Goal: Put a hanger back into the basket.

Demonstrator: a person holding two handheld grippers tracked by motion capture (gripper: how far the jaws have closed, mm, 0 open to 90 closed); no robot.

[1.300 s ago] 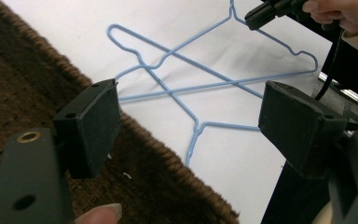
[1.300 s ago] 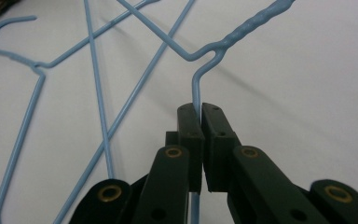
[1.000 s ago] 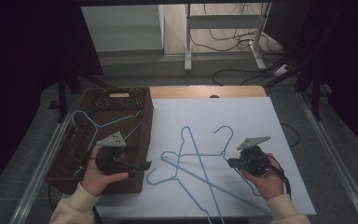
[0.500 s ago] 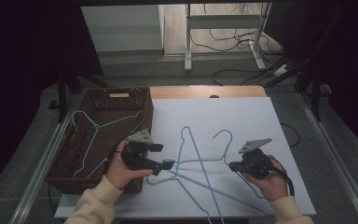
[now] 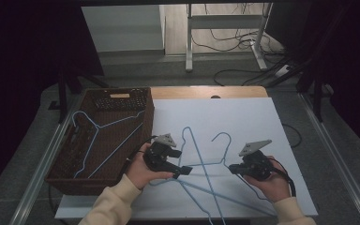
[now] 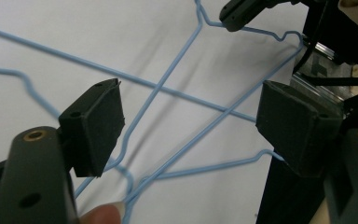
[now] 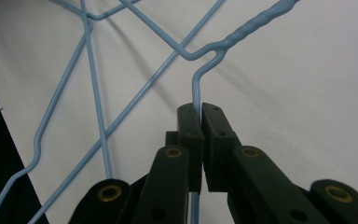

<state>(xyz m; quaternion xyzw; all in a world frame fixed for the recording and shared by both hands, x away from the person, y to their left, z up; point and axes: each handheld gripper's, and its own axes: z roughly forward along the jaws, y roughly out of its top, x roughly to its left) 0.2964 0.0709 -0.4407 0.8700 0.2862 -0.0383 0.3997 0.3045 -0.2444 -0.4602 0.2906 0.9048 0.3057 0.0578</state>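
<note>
Blue hanger [image 5: 211, 164] hook points away.

The left gripper [image 6: 186, 135] has its two black fingers [image 6: 98, 126] spread wide, with nothing pressed between the pads. Beyond them, blue wire hangers [image 6: 182, 60] lie crossed over one another on the white desk [image 6: 74, 28], several wires running through the gap between the fingers. A fingertip [image 6: 103, 215] shows at the bottom edge, just beside a bend of wire. At the top, the other gripper [image 6: 242, 11] reaches down to a hanger's wire.
</note>
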